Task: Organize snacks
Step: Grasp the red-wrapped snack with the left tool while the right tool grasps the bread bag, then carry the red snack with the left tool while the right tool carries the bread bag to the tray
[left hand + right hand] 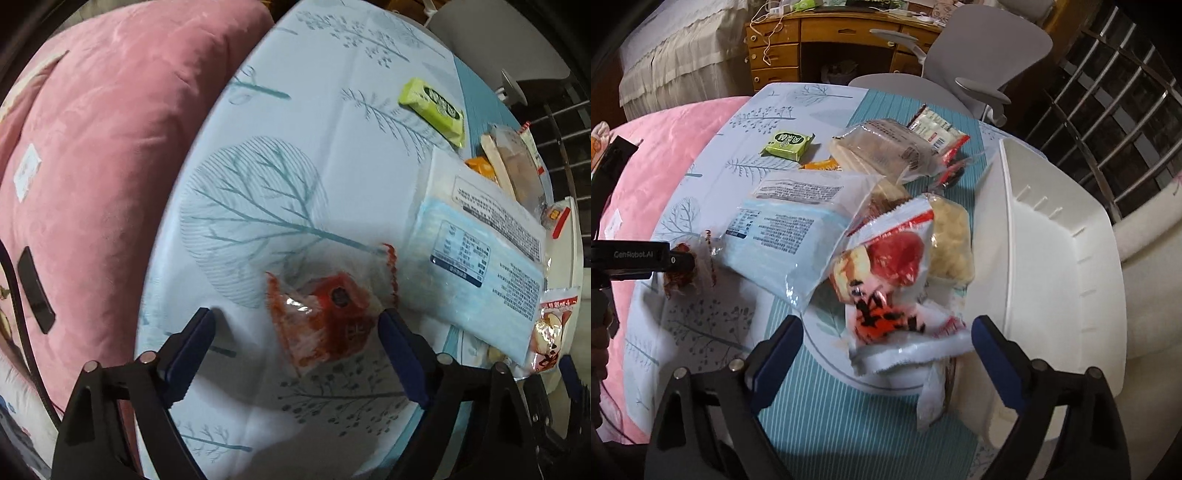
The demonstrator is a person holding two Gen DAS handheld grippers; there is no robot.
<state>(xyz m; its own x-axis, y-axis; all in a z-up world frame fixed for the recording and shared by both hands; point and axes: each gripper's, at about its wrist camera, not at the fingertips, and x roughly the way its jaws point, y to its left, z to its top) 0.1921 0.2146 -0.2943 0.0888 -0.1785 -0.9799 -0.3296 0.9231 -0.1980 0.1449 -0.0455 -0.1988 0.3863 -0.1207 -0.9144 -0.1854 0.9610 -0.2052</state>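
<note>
Two grippers are seen over a round table (332, 122) covered with a pale blue cloth printed with trees. The left gripper (295, 350) is pointed steeply down at a small red snack packet (328, 325) lying flat on the cloth; its jaws are spread wide, one on either side of the packet. The right-hand finger sits just beside the packet's edge, though contact cannot be made out, and the packet is not squeezed. The right gripper (886, 354) is likewise held wide, its jaws set either side of a red-and-white snack bag (886, 280), which is not pinched.

This bag is found at the near end of a heap of snacks in the middle of the table. A large pale blue packet (786, 229) lies to its left, overlapping it, and a clear bag of brown pieces (882, 147) sits further back. A green packet (788, 146) lies apart on the cloth, near the far edge. A white bin (1052, 258) stands just to the right of the heap. A pink cushion (96, 147) is pressed against the table's left side.
</note>
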